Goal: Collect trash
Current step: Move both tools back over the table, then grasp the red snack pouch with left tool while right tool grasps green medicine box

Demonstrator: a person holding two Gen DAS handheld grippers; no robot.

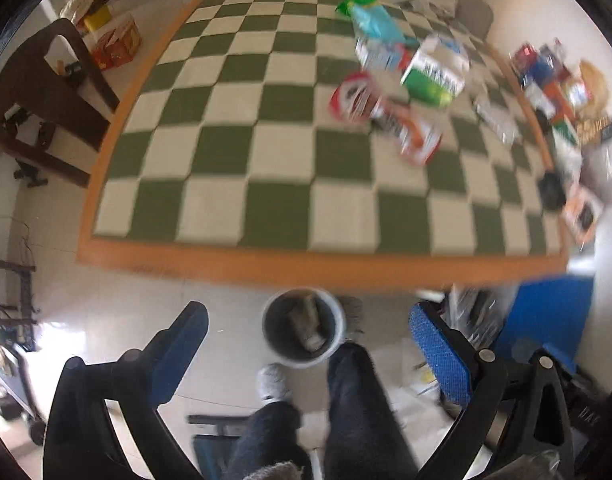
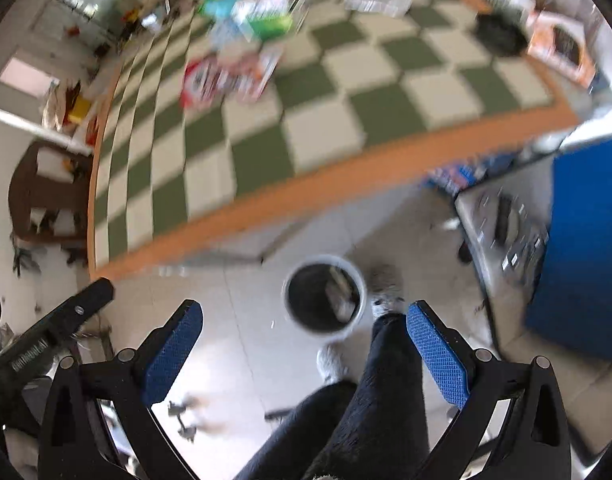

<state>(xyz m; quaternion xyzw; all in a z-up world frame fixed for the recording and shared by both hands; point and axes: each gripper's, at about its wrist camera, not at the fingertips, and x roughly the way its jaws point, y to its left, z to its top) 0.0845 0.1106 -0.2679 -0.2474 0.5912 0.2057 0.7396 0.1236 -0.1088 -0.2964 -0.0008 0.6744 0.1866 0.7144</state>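
A small grey bin [image 1: 304, 330] stands on the tiled floor below the table's front edge, with some trash inside; it also shows in the right wrist view [image 2: 323, 294]. Several wrappers and cartons lie on the checkered table: a red and white packet [image 1: 351, 96], a green and white carton [image 1: 435, 72], a teal bag [image 1: 371, 18], an orange and white box [image 1: 415, 136]. The same pile appears blurred in the right wrist view [image 2: 234, 68]. My left gripper [image 1: 307, 344] is open and empty above the bin. My right gripper [image 2: 304, 342] is open and empty above the bin.
The table [image 1: 306, 268] has an orange rim. More packets [image 1: 561, 92] lie by its right edge. A brown chair [image 1: 46, 100] stands at the left. A blue panel [image 2: 585, 240] is at the right. The person's legs and slippers [image 1: 272, 382] are beside the bin.
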